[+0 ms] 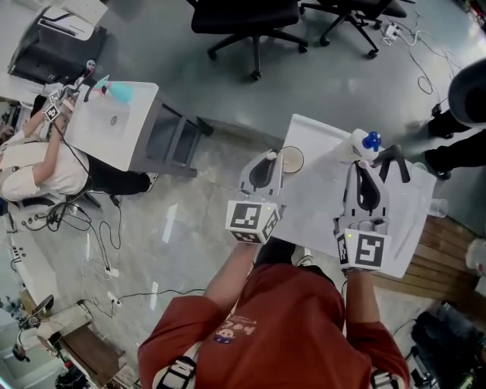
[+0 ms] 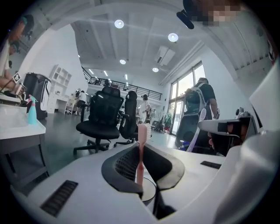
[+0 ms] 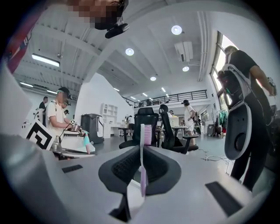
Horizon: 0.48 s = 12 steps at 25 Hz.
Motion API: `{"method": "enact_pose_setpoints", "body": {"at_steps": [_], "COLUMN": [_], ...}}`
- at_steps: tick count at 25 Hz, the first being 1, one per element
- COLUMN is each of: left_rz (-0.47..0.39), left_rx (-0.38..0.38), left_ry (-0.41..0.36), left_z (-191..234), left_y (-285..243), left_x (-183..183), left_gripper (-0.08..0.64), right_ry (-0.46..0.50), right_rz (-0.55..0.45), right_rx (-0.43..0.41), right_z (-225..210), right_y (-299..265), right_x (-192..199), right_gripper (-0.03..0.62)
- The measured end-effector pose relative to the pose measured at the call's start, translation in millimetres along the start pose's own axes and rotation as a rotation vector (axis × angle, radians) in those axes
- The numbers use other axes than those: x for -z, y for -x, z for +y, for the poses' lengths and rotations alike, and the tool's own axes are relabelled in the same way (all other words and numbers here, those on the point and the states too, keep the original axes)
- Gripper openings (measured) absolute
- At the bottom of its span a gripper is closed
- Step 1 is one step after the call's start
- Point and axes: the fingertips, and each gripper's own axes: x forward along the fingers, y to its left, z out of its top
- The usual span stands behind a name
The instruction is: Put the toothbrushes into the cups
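Nearest the camera is the person in the rust-red shirt (image 1: 281, 327), who holds both tongs forward over the white desk (image 1: 315, 216). The left tongs (image 1: 269, 157) are almost closed on a salmon-pink plastic toothbrush (image 2: 141, 153) – it stands upright between the black pads, with the bristles on top. The right tongs (image 1: 363, 169) grip a lilac-handled toothbrush with pink bristles (image 3: 142, 162) in the same way, also upright. A round pale cup (image 1: 291, 159) stands on the desk just beside the tip of the left tongs. Ahead of the right tongs is a white object with a blue top (image 1: 367, 143) – what it is I cannot tell. A clear plastic cup (image 1: 438, 207) is near the right edge of the desk. Farther away, black office chairs (image 1: 247, 19) stand on the grey floor (image 1: 228, 83).
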Motion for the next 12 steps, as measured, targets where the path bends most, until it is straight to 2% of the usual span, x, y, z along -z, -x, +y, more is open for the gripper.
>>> {"method": "enact_pose_setpoints", "body": {"at_steps": [12], "left_rz": [0.093], "left_rx": [0.003], "left_ry": [0.136], "left_z": [29.3], "left_y": [-25.2], "left_x": [61.1], "left_gripper": [0.037], "right_ry": [0.015], "right_rz": [0.059], "right_rx": [-0.006], "right_z": [9.2], "right_y": [-31.1], "right_x": [28.8], "right_gripper": [0.031]}}
